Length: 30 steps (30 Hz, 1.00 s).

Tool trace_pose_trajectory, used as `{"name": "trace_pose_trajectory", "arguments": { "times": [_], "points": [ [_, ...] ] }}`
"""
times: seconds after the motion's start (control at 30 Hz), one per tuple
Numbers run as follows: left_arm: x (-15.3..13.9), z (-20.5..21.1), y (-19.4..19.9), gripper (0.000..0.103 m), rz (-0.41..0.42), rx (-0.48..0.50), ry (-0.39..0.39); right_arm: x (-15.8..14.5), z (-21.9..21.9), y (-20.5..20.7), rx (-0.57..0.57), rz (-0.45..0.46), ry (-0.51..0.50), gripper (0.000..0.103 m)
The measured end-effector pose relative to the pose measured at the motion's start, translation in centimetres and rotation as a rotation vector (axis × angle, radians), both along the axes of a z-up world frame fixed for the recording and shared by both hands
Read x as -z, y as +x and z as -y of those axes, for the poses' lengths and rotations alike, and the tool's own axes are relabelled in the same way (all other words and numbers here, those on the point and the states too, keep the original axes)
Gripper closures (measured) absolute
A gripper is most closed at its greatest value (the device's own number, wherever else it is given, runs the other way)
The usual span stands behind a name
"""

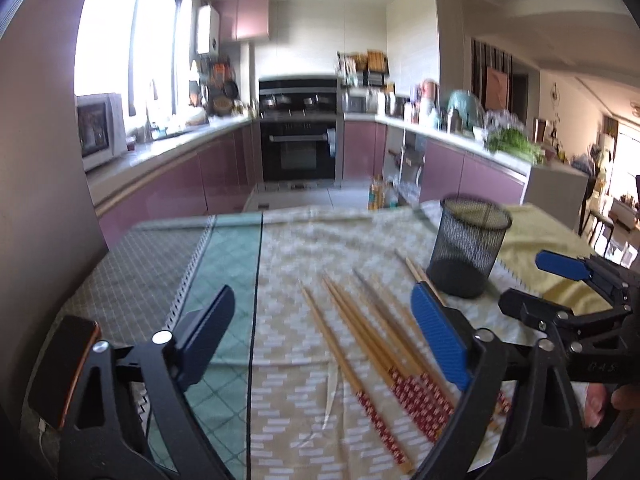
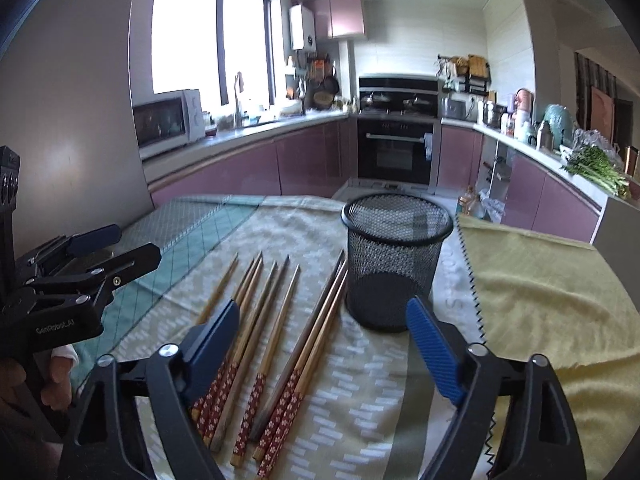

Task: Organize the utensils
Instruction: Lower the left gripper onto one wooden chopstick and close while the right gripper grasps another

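Note:
Several wooden chopsticks point(image 2: 276, 332) with red patterned handles lie side by side on the cloth-covered table point(image 2: 360, 400); they also show in the left wrist view point(image 1: 360, 332). A black mesh cup point(image 2: 394, 260) stands upright and empty just right of them, and shows in the left wrist view point(image 1: 468, 248). My right gripper point(image 2: 324, 320) is open above the chopsticks' handle ends, empty. My left gripper point(image 1: 324, 312) is open and empty over the chopsticks' left side. Each gripper shows in the other's view: the right point(image 1: 560, 276), the left point(image 2: 100, 244).
A yellow-green towel point(image 2: 552, 296) covers the table's right part and a teal checked cloth point(image 2: 192, 232) the left. Beyond the table's far edge is a kitchen with purple cabinets, an oven point(image 2: 396, 148) and cluttered counters.

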<state>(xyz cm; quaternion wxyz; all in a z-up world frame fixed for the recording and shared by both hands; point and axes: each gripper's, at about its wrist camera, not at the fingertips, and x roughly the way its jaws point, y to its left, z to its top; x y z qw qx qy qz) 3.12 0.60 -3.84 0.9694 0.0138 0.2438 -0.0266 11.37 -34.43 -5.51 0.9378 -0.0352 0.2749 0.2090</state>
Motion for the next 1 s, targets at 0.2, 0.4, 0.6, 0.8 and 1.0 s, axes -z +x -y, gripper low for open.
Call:
{"name": "trace_pose_trajectory", "arguments": {
  "times": [0.2, 0.4, 0.6, 0.8, 1.0],
  "points": [
    [2.8, -0.4, 2.1, 0.037, -0.136, 0.05, -0.012, 2.0, -0.4, 1.6, -0.011, -0.119, -0.018, 0.052],
    [4.9, -0.6, 4.0, 0.051, -0.229, 0.068, -0.024, 3.5, -0.5, 3.0, -0.012, -0.206, -0.035, 0.067],
    [6.5, -0.1, 5.6, 0.062, -0.313, 0.097, -0.045, 4.6, -1.1, 4.1, -0.015, -0.267, -0.066, 0.076],
    [7.3, 0.3, 6.7, 0.072, -0.361, 0.122, -0.059, 4.6, -1.2, 4.4, -0.018, -0.288, -0.07, 0.077],
    [7.9, 1.1, 7.7, 0.078, -0.388, 0.133, -0.057, 4.6, -1.4, 5.0, -0.017, -0.298, -0.082, 0.08]
  ]
}}
